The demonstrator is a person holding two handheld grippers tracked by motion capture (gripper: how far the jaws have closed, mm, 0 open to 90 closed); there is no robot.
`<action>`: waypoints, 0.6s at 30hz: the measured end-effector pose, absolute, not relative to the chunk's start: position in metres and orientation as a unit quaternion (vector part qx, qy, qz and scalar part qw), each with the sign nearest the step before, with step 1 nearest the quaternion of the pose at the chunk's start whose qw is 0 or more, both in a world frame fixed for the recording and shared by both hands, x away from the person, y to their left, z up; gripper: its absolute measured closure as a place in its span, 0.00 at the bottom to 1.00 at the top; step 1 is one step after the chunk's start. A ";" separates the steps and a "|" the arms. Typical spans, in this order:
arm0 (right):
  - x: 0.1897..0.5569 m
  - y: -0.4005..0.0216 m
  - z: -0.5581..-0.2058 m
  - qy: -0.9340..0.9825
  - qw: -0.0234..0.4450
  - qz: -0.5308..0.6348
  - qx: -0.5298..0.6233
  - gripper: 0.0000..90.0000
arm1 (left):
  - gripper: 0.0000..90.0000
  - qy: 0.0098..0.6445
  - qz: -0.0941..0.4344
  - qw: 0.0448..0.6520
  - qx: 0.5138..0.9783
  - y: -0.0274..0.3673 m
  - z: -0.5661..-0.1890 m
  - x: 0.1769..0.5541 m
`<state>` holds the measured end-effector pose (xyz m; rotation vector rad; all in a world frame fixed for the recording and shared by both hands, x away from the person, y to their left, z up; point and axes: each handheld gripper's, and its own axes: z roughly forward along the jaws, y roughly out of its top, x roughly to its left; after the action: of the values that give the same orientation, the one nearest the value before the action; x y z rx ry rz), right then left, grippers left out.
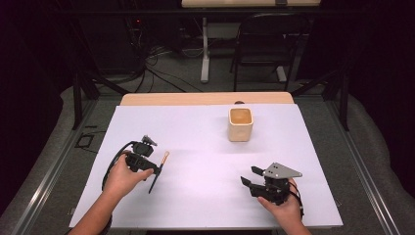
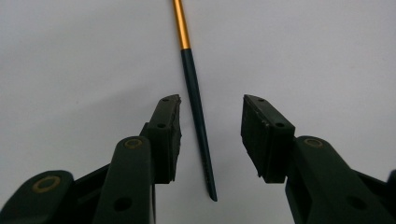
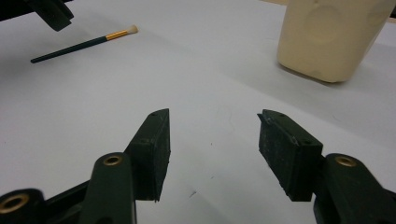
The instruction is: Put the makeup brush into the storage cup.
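Note:
A thin paintbrush [image 1: 158,172] with a dark green handle, gold ferrule and pale bristles lies flat on the white table cover [image 1: 205,205] at the left. My left gripper [image 1: 152,169] hovers right over it, open. In the left gripper view the brush handle [image 2: 195,107] runs between the jaws without touching either pad, closer to the left one. My right gripper [image 1: 248,175] is open and holds nothing, low over the table at the right front. Its own view shows the brush [image 3: 84,44] far off at the upper left, below the left gripper [image 3: 49,11].
A cream square cup [image 1: 241,124] stands upright at the back centre of the cover, also visible as the cup [image 3: 334,37] in the right gripper view. A strip of wooden tabletop [image 1: 205,98] shows behind the cover. A black chair [image 1: 266,39] stands beyond the table.

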<state>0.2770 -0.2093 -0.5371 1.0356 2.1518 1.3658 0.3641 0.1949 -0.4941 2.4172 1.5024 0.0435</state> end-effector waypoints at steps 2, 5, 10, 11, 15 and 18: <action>0.277 -0.209 -0.537 0.767 0.194 0.487 0.369 0.48 | 0.66 0.521 0.011 0.143 0.842 0.195 -0.496 0.364; 0.277 -0.209 -0.537 0.768 0.191 0.487 0.369 0.48 | 0.69 0.523 0.010 0.137 0.841 0.193 -0.498 0.363; 0.277 -0.209 -0.537 0.769 0.190 0.487 0.369 0.48 | 0.71 0.526 0.005 0.125 0.841 0.191 -0.500 0.363; 0.277 -0.209 -0.537 0.769 0.190 0.487 0.369 0.48 | 0.71 0.526 0.006 0.122 0.841 0.191 -0.500 0.363; 0.277 -0.209 -0.537 0.769 0.189 0.487 0.368 0.48 | 0.74 0.529 0.002 0.117 0.841 0.191 -0.500 0.363; 0.276 -0.209 -0.536 0.771 0.187 0.485 0.368 0.49 | 0.75 0.534 -0.001 0.113 0.838 0.192 -0.503 0.363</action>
<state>0.2765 -0.2092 -0.5364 1.0366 2.1702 1.3665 0.3629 0.1915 -0.5027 2.4579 1.5655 -0.0029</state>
